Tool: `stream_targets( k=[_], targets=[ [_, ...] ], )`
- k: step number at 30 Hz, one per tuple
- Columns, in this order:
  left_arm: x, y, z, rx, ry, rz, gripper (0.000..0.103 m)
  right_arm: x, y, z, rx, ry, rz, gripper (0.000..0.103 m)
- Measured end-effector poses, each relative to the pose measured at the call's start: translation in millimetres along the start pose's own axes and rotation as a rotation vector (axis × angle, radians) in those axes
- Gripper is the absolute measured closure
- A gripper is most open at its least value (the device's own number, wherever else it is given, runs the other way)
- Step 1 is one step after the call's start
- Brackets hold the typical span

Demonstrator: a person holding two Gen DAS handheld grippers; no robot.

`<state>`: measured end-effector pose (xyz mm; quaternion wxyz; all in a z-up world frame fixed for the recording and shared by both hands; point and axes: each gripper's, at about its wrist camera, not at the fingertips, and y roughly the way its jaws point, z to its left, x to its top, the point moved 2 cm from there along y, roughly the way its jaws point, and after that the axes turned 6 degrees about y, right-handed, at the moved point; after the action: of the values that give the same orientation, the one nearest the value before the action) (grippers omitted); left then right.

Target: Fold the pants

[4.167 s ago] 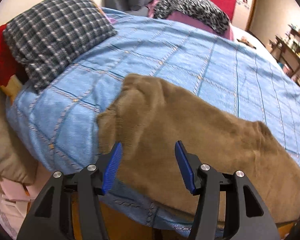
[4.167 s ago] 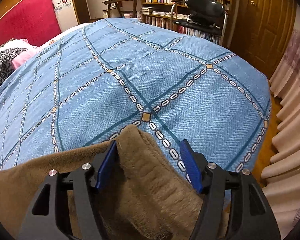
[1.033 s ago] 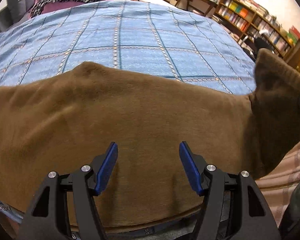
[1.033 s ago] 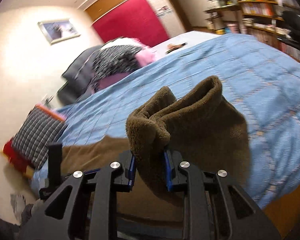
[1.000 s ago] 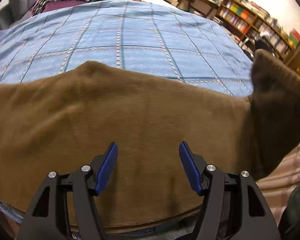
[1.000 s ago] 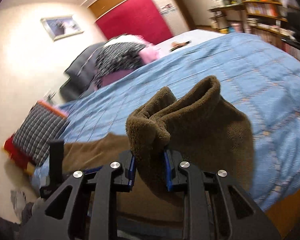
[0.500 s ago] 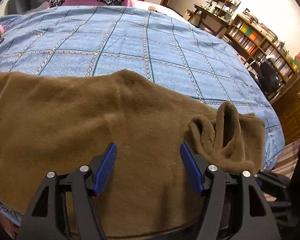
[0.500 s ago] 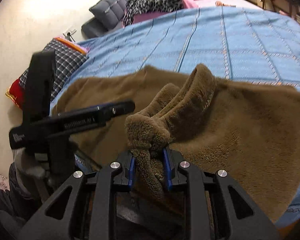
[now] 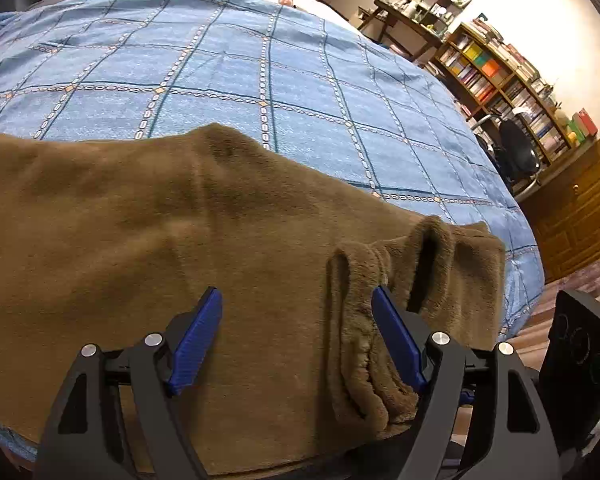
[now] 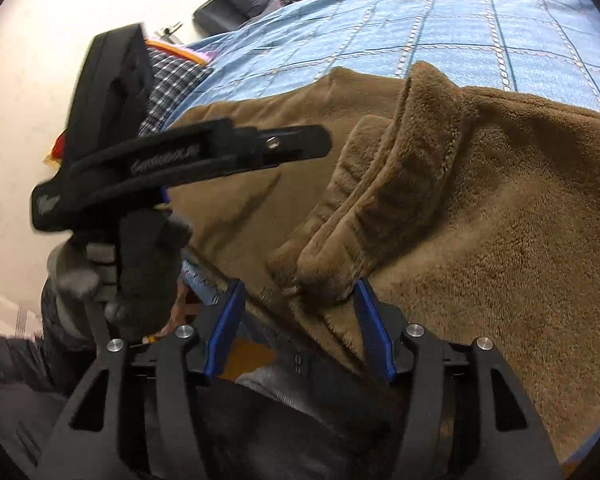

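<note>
Brown fleece pants [image 9: 180, 216] lie along the near edge of the blue checked bedspread [image 9: 300, 80], one end folded back on itself. Right gripper [image 10: 298, 328] has just been spreading, its pads clear of the bunched cuff [image 10: 380, 200] between them; left gripper [image 9: 296, 336] hovers spread wide over the cloth.

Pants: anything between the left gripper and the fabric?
Nothing visible. The left gripper hangs open right over the brown pants on the bedspread; the bunched cuff lies by its right finger.
</note>
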<state>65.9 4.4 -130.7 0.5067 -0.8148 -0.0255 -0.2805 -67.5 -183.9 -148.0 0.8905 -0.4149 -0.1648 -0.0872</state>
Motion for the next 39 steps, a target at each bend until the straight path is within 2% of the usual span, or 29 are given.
stream_targets(
  k=[5, 11, 17, 22, 24, 29, 31, 33, 34, 35, 39],
  targets=[
    [3.1, -0.6, -15.7, -0.002, 0.035, 0.003, 0.026, -12.1, -30.3, -8.2, 0.005, -0.005, -0.061, 0.045],
    [6.2, 0.2, -35.1, -0.01, 0.073, 0.002, 0.026, -26.6, -67.9, -31.2, -0.015, 0.051, -0.147, 0.045],
    [5.0, 23.2, -51.3, -0.014, 0.096, 0.061, 0.026, -40.0, -101.1, -49.0, -0.061, 0.085, -0.239, 0.045],
    [5.5, 34.6, -62.2, -0.037, 0.111, 0.095, 0.024, -53.0, -135.4, -76.8, -0.111, 0.164, -0.341, 0.045],
    [5.0, 36.7, -66.4, -0.046, 0.116, 0.1, 0.018, -55.3, -145.0, -84.2, -0.13, 0.191, -0.376, 0.045],
    [4.4, 41.8, -74.7, -0.032, 0.143, 0.102, 0.017, -47.7, -149.7, -102.2, -0.137, 0.251, -0.413, 0.045],
    [4.2, 48.1, -76.7, -0.005, 0.159, 0.107, 0.026, -45.3, -150.1, -106.8, -0.138, 0.277, -0.421, 0.045],
    [3.9, 53.5, -75.3, 0.05, 0.161, 0.107, 0.058, -43.2, -148.2, -110.8, -0.137, 0.304, -0.429, 0.045],
    [4.9, 52.6, -72.0, 0.042, 0.143, 0.103, 0.065, -44.5, -147.7, -111.0, -0.14, 0.31, -0.433, 0.045],
    [6.0, 49.4, -69.8, 0.012, 0.125, 0.097, 0.078, -44.7, -148.6, -112.4, -0.145, 0.313, -0.437, 0.045],
    [8.8, 24.5, -62.7, -0.048, 0.104, 0.049, 0.082, -41.6, -149.0, -112.8, -0.169, 0.317, -0.456, 0.045]
  ],
)
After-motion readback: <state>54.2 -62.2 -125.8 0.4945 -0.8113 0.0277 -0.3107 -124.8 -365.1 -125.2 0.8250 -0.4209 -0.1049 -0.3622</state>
